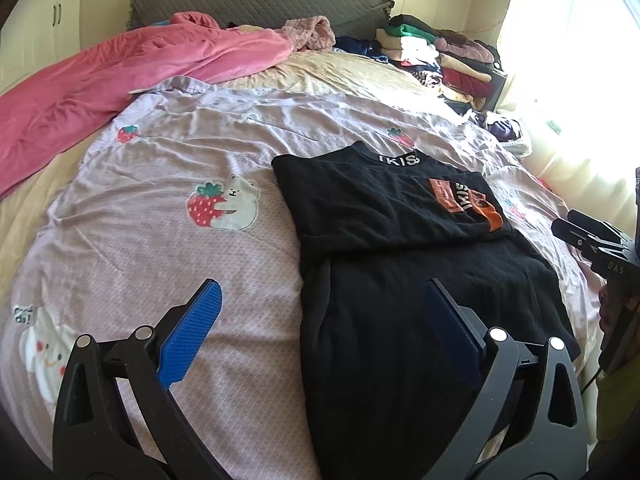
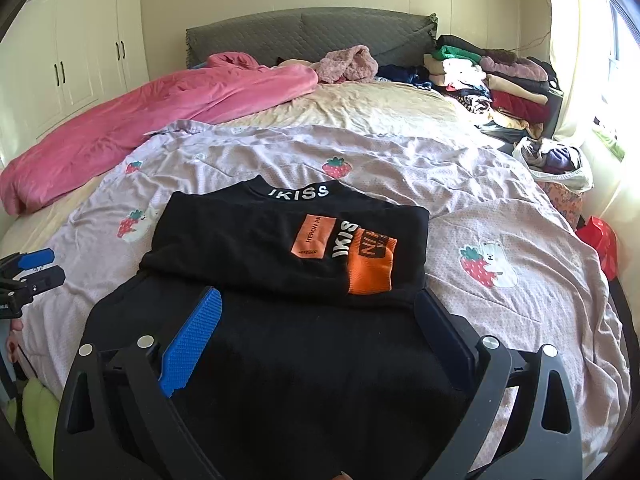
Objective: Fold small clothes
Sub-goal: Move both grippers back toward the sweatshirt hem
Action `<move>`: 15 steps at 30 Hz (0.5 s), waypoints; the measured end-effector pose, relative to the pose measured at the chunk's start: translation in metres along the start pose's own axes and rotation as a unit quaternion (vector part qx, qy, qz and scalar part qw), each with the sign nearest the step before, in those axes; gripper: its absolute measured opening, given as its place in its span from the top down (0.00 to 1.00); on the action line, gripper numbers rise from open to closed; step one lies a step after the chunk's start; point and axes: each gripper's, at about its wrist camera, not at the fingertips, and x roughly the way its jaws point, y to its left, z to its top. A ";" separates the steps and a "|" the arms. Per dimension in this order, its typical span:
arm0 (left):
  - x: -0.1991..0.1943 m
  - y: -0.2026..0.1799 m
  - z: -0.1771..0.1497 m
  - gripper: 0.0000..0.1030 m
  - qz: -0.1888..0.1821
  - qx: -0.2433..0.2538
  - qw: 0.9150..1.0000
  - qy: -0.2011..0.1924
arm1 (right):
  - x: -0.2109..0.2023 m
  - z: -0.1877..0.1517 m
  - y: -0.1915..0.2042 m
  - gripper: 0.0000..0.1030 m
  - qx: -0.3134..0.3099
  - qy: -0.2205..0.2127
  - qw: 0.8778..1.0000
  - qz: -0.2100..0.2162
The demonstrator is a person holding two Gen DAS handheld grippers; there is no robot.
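A black shirt [image 1: 380,208] [image 2: 240,240] with orange patches and a white-lettered collar lies flat on the lilac strawberry quilt [image 1: 160,260] [image 2: 500,200]. Its upper part is folded over as a second layer across the body. My left gripper [image 1: 322,292] hovers open over the shirt's left edge, one blue pad above the quilt, the other above black cloth; its tips also show in the right wrist view [image 2: 36,268]. My right gripper [image 2: 318,298] hangs open over the shirt's lower half and appears at the picture's right edge in the left wrist view [image 1: 592,240]. Nothing is between either pair of fingers.
A pink blanket [image 1: 120,72] [image 2: 160,108] lies bunched along the bed's far left. Stacked folded clothes [image 1: 440,52] [image 2: 500,76] sit at the far right by the grey headboard [image 2: 300,32]. A white bag of clothes [image 2: 560,160] and a red thing [image 2: 598,236] sit at the bed's right side.
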 end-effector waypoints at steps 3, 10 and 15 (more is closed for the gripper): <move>-0.007 0.001 -0.003 0.09 0.002 0.000 1.000 -0.004 | -0.007 -0.002 0.002 0.06 -0.002 -0.004 1.000 0.000; -0.019 0.000 -0.013 0.09 0.002 0.000 1.000 -0.009 | -0.023 -0.009 0.004 0.06 -0.003 -0.011 1.000 0.000; -0.021 -0.002 -0.021 0.09 -0.002 0.002 1.000 -0.004 | -0.030 -0.016 0.002 0.06 -0.002 -0.011 1.000 -0.003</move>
